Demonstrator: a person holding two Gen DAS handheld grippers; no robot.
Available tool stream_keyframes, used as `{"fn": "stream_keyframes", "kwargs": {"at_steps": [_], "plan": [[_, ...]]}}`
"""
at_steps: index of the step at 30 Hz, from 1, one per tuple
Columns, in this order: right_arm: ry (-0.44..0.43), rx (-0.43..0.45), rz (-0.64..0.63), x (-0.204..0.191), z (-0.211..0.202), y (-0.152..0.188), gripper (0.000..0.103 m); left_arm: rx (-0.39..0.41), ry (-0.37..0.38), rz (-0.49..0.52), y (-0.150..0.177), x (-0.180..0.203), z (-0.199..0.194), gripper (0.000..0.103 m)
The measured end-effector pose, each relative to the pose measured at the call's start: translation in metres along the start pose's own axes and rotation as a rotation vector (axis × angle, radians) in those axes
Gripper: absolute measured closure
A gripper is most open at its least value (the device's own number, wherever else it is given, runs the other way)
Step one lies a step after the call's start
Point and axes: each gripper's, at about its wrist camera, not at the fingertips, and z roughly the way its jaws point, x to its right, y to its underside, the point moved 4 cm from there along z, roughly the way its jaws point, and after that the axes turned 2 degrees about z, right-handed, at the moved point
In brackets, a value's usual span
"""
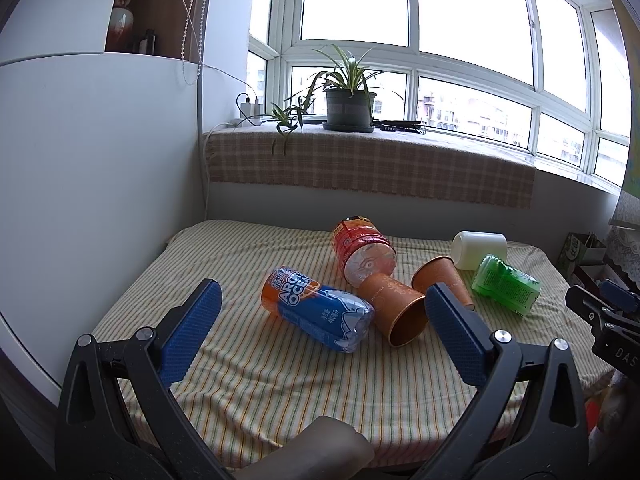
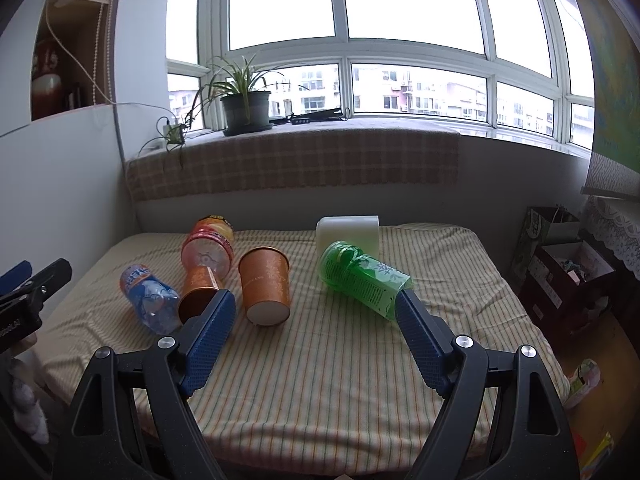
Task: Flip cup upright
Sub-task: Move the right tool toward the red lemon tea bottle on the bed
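Two orange paper cups lie on their sides on the striped cloth. One orange cup (image 1: 394, 308) (image 2: 199, 287) has its open mouth toward me. The other orange cup (image 1: 442, 276) (image 2: 265, 285) shows its white base in the right wrist view. A white cup (image 1: 479, 249) (image 2: 348, 233) lies on its side at the back. My left gripper (image 1: 322, 304) is open and empty, above the cloth in front of the cups. My right gripper (image 2: 316, 308) is open and empty, just short of the second orange cup.
Three plastic bottles lie among the cups: blue-orange (image 1: 318, 310) (image 2: 150, 297), red (image 1: 362, 250) (image 2: 208, 242), green (image 1: 505, 284) (image 2: 366, 278). A white wall panel (image 1: 92, 184) runs along the left. A window ledge with a potted plant (image 1: 349, 106) stands behind. Boxes and bags (image 2: 560, 264) sit at the right.
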Motion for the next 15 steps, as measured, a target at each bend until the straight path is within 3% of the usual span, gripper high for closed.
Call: {"fn": "stream_keyframes", "kwargs": {"at_steps": [15], "plan": [[-0.022, -0.018, -0.002, -0.007, 0.007, -0.001, 0.021, -0.001, -0.009, -0.007, 0.001, -0.013, 0.002, 0.000]]}}
